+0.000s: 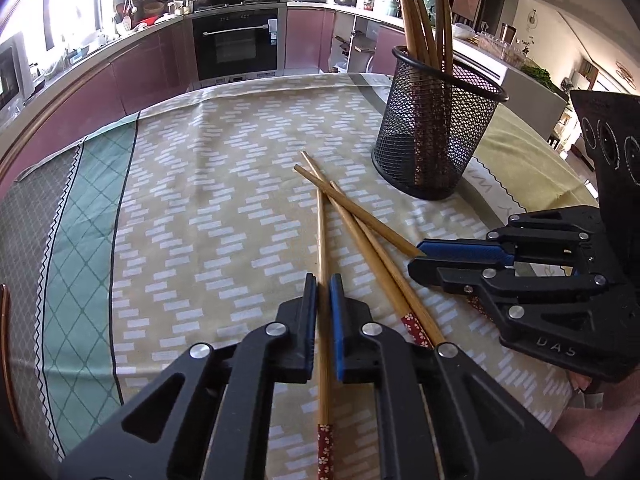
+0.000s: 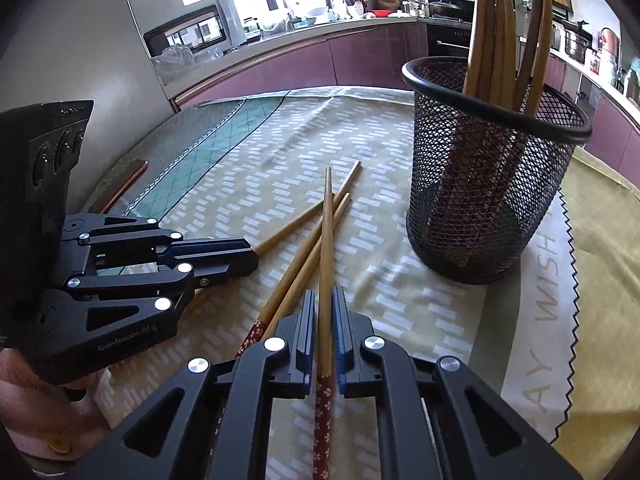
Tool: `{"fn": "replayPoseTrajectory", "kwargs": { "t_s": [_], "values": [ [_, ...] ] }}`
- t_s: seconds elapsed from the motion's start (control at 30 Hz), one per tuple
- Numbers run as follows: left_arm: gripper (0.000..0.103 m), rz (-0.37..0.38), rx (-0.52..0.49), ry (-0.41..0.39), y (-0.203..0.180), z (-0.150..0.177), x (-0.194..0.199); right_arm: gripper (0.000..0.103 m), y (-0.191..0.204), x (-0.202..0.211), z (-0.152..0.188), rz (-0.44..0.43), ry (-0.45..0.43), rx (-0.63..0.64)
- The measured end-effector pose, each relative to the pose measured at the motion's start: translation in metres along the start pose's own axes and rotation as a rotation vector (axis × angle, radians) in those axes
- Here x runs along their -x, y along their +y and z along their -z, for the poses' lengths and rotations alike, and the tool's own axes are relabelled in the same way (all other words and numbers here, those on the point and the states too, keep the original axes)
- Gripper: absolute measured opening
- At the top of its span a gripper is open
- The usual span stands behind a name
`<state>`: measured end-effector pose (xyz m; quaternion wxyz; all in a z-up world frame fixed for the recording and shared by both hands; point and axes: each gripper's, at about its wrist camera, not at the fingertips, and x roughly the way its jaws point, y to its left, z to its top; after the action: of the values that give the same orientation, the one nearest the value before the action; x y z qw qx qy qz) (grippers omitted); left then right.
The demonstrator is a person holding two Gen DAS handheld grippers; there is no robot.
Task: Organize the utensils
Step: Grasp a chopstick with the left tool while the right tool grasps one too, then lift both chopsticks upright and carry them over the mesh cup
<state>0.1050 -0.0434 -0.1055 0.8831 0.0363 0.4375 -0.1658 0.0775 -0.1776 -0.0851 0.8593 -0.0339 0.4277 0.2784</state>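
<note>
A: Where do things stand?

B: Three loose chopsticks (image 1: 362, 236) lie crossed on the tablecloth (image 1: 200, 200), just near-left of the black mesh holder (image 1: 436, 128), which already has several standing in it. The left gripper (image 1: 323, 308) has its fingers together on one chopstick (image 1: 322, 240), towards its patterned red end. The right gripper (image 2: 323, 320) is clamped the same way on another chopstick (image 2: 327, 240).

A: How will they handle?

B: I'd judge them light, stiff and smooth, so liable to swivel or slip in a narrow pinch. Holding near the thick decorated end looks sensible; the thin tip then swings freely, so aim it carefully into the holder.

A: Any writing?

B: "DAS" on the right gripper's body, "GenRobot.AI" on the left's, and "WISH" on the cloth's pale band (image 2: 536, 300).
</note>
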Motion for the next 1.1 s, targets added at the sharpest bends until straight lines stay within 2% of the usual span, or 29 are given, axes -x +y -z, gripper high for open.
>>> {"fn": "replayPoseTrajectory", "kwargs": {
  "t_s": [0.33, 0.4, 0.63, 1.1],
  "values": [
    [0.012, 0.004, -0.028, 0.008, 0.0, 0.003, 0.001, 0.006, -0.007, 0.002, 0.002, -0.014, -0.013, -0.025],
    [0.008, -0.001, -0.023, 0.007, 0.0, 0.002, 0.0, 0.006, -0.008, 0.004, 0.002, -0.021, -0.021, -0.029],
    [0.008, 0.01, -0.01, -0.015, 0.001, 0.0, 0.01, 0.006, -0.012, 0.021, 0.002, -0.04, -0.065, -0.035],
    [0.008, 0.2, 0.027, -0.159, 0.008, -0.021, 0.072, 0.006, -0.027, 0.08, 0.003, -0.074, -0.22, -0.076]
  ]
}}
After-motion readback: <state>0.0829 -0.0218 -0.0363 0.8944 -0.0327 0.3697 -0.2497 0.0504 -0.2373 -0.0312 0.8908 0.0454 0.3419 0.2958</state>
